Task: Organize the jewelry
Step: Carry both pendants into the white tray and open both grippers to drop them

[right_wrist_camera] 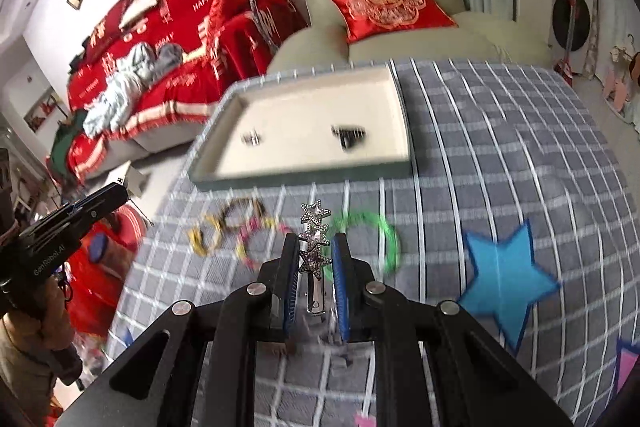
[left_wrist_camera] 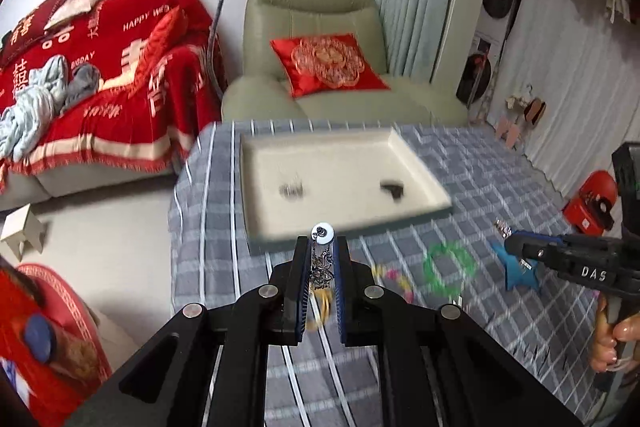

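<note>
My left gripper is shut on a silver chain piece with a white bead, held above the table just short of the cream tray. My right gripper is shut on a rhinestone star hair clip, held above the checked cloth in front of the tray. Two small dark pieces lie in the tray, one on the left and one on the right. The right gripper also shows at the right in the left wrist view.
On the grey checked cloth lie a green ring bracelet, a pink-yellow bracelet, yellow and brown bands, and a blue star. A green armchair and a red-covered sofa stand beyond the table.
</note>
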A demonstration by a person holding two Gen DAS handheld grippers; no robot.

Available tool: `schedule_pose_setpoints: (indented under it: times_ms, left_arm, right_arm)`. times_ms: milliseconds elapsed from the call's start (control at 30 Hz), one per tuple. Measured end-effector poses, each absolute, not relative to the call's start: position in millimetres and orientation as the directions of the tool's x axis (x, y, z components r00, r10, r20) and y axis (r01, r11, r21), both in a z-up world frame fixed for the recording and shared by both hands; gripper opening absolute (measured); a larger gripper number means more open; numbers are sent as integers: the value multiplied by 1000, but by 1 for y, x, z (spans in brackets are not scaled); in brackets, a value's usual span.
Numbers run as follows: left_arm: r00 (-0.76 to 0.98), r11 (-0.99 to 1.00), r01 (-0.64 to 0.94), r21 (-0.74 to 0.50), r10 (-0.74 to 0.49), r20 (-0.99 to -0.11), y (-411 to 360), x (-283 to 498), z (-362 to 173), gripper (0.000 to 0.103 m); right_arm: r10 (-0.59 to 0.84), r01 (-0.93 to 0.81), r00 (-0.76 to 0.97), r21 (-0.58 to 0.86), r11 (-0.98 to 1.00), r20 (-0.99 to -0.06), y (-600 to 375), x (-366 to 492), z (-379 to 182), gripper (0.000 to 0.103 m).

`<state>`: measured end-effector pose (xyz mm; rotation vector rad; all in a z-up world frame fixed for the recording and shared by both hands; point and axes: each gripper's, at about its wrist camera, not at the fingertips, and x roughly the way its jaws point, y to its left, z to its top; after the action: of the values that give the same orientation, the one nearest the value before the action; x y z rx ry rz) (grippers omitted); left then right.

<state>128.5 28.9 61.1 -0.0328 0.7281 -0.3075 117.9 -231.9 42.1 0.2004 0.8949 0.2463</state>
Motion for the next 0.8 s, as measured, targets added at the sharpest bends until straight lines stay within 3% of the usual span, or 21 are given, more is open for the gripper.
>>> schedule_pose_setpoints:
  times_ms: [333, 800]
  left_arm:
    - [740, 972, 214, -93, -224, -635, 24, 229, 88, 27]
    - [600, 983, 166, -79, -164, -783, -1, 301, -28, 27]
  right_arm:
    - [321, -126, 586, 308, 943, -744, -223, 219, 62, 18]
    - [254, -18, 536, 289, 957, -805, -231, 319, -20, 18]
